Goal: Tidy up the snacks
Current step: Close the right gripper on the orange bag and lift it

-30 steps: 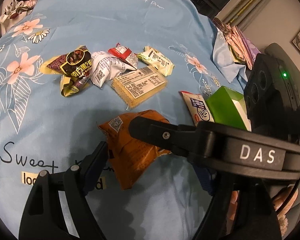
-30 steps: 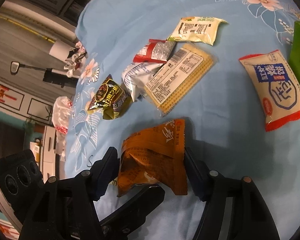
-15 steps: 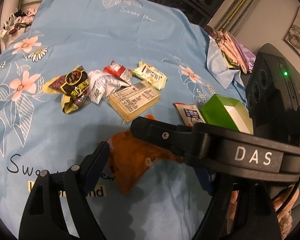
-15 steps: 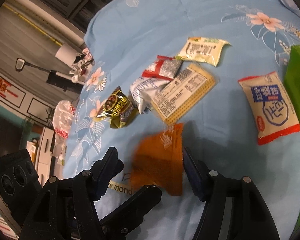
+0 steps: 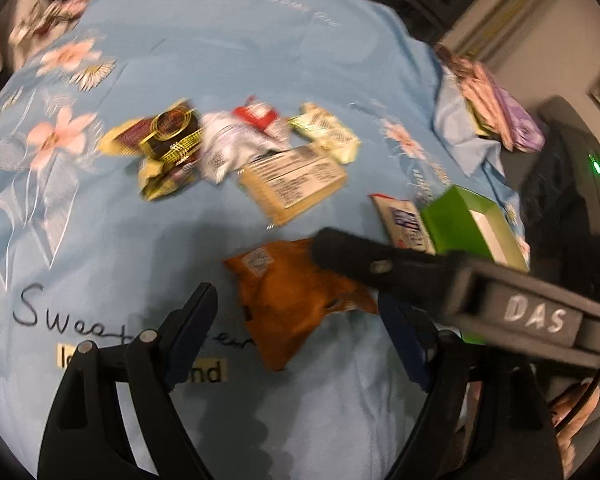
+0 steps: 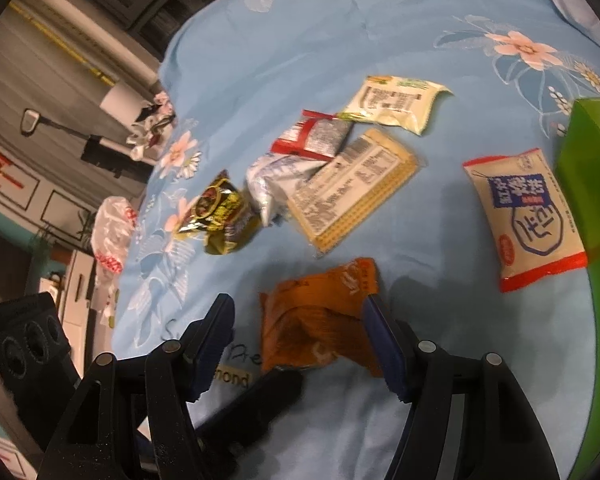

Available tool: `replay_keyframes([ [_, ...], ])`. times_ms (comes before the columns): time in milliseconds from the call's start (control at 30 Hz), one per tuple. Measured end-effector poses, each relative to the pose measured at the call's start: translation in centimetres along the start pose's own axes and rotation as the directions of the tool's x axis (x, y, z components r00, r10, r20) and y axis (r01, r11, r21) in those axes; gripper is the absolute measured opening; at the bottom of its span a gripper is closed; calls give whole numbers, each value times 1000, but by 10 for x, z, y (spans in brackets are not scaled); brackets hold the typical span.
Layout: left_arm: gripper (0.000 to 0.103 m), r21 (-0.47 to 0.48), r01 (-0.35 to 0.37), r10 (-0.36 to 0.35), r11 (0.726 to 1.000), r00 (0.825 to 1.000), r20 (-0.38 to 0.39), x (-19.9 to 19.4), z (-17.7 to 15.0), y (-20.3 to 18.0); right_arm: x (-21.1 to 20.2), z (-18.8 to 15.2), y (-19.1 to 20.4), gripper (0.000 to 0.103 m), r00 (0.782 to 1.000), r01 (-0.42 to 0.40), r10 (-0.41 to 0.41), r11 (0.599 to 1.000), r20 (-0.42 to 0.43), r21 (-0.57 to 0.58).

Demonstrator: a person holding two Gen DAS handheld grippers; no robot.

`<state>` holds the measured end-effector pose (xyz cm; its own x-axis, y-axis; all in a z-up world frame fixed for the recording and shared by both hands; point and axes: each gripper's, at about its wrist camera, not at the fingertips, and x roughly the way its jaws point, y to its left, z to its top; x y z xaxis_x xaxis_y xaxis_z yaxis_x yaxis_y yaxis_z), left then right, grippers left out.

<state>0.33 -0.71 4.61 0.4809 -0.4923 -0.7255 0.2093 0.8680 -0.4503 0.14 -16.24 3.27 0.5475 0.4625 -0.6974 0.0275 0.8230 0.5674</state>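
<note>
My right tool (image 6: 300, 336) and left tool (image 5: 300, 334) gape around the orange packet (image 6: 320, 324); green box (image 6: 592, 184) at right edge, snack pile (image 6: 324, 176) above centre.

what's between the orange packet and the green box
Only the white snack pack lies flat on the blue cloth, between the orange packet and green box.

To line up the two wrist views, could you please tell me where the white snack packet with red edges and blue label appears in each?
Left wrist: the white packet with red edges lies right of centre, partly hidden behind the green box.
Right wrist: it lies at the right, fully visible beside the green box.
Shared landmark: the orange packet.
</note>
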Motion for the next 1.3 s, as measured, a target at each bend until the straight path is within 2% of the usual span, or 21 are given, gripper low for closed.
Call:
replay_keyframes([
  [133,87,-64,-4,0,998,998,-57,6,-1,12,3,2,-14,69,1000,7,-6,998,-22,59],
  [300,86,-122,21,-35,992,993,-111,14,-5,15,15,2,-23,69,996,-35,45,992,-82,119],
  [500,84,-120,28,-40,992,994,-101,13,-7,14,24,1,-25,69,991,-49,66,989,-113,142],
  [567,78,-112,25,-36,993,994,-103,13,-7,14,24,1,-22,69,993,-45,59,991,-105,130],
  [600,72,-108,24,-36,994,993,-108,13,-8,14,25,2,-22,69,993,-44,57,992,-105,123],
  [700,66,-117,25,-38,993,994,-104,14,-7,16,26,1,-17,69,994,-31,40,995,-100,96],
  [767,59,-139,68,-85,988,989,-118,16,-7,18,26,0,-13,67,995,-18,25,997,-99,71],
  [967,54,-161,82,-100,984,989,-105,11,-7,19,25,0,-10,64,996,-5,10,999,-90,46],
  [1300,54,-105,100,-107,989,993,-57,-1,-4,8,10,1,-1,63,999,-15,15,1000,-34,-2],
])
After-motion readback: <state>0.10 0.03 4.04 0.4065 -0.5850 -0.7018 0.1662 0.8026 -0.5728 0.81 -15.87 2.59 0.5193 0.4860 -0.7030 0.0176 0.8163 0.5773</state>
